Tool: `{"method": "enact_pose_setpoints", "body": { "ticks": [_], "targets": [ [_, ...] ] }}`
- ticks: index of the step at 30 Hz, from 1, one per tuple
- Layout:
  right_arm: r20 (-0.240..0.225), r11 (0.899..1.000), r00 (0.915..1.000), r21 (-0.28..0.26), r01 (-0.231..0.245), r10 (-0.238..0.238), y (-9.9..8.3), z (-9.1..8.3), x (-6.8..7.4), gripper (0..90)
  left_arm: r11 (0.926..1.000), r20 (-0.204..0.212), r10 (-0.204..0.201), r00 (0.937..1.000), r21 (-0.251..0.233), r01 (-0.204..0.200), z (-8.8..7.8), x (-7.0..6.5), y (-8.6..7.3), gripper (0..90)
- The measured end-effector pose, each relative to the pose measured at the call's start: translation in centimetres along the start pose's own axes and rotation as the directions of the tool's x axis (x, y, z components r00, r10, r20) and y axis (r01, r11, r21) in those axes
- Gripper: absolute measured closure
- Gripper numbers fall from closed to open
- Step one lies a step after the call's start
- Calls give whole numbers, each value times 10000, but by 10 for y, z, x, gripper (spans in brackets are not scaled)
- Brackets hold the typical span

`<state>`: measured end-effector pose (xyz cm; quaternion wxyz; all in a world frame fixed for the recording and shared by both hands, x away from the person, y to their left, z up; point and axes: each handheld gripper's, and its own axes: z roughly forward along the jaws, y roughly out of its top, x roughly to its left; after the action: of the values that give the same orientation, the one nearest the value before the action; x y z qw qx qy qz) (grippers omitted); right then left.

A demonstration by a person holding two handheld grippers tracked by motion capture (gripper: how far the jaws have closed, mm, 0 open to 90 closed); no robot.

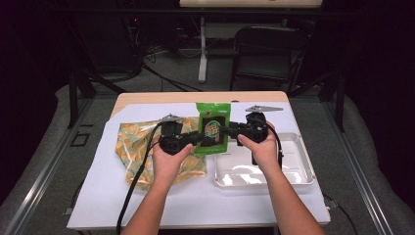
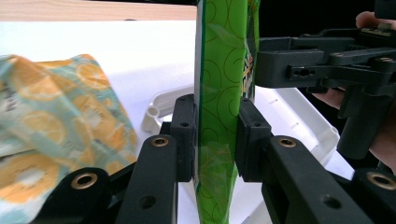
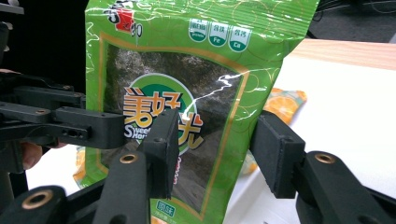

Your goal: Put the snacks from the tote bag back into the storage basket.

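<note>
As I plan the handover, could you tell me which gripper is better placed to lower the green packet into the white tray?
Left, probably. The left gripper is clamped on the upright green packet, while the right gripper stands open around it. The white tray sits toward the right side.

1. My table [image 1: 147, 98]: pale wood top under a white sheet [image 1: 195, 200].
2. Floor [image 1: 63, 161]: grey carpet around the table, with dark rails at both sides.
3. Behind the table, a black folding chair [image 1: 266, 49] and a white desk leg [image 1: 202, 49].
4. Cables [image 1: 161, 54] lie on the floor; the far room is dark.
</note>
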<state>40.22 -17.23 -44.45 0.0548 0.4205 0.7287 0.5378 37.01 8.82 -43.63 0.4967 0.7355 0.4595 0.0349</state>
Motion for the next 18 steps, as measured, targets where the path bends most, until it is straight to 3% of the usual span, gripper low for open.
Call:
{"method": "enact_pose_setpoints", "body": {
  "ticks": [10,15,18],
  "targets": [
    [312,9989,9989,-301,-353,362,-5,-18,-10,544,9992,206,219,9995,338,-226,18,-9,4,724],
    [492,9983,9976,-342,-471,488,-6,-23,-14,605,9988,297,271,9992,400,-283,23,-11,5,723],
    [613,9968,9957,-453,-660,687,-8,-27,-19,686,9985,354,296,9989,458,-312,28,-12,6,723]
  ]
}}
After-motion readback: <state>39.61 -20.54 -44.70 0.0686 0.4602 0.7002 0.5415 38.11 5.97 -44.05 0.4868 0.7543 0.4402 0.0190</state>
